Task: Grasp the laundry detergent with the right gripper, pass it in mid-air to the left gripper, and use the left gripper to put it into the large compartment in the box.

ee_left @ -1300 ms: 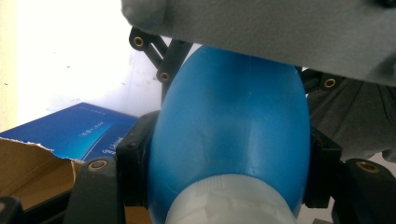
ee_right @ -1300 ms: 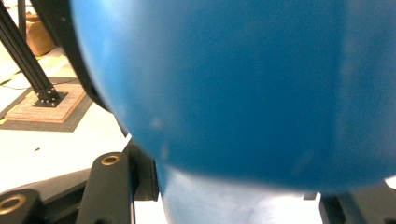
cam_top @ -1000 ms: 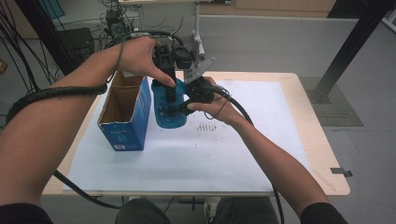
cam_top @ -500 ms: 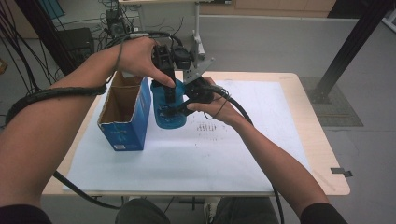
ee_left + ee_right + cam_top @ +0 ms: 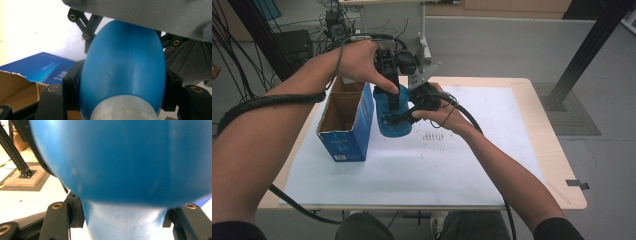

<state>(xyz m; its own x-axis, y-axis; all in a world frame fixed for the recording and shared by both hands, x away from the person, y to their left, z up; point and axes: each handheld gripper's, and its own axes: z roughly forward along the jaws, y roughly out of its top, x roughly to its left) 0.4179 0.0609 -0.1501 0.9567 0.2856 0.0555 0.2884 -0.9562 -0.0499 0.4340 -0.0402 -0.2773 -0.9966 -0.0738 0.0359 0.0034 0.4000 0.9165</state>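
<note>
A blue plastic bottle [image 5: 393,124] stands on the white sheet, just right of an open blue carton [image 5: 346,131]. My left gripper [image 5: 392,99] comes down from above and is shut on the bottle's top. In the left gripper view its jaws clamp the bottle [image 5: 122,72] on both sides just above a white neck [image 5: 123,107]. My right gripper [image 5: 411,111] reaches in from the right and is shut on the bottle's side. In the right gripper view the bottle [image 5: 125,165] bulges close to the lens, with the right gripper [image 5: 123,222] pinching a narrower part.
The blue carton [image 5: 42,68] has a torn brown flap and an open top. A white sheet [image 5: 437,165] covers most of the wooden table [image 5: 557,165]. Cables trail from both grippers. A black post base [image 5: 25,173] stands on the floor beyond the table.
</note>
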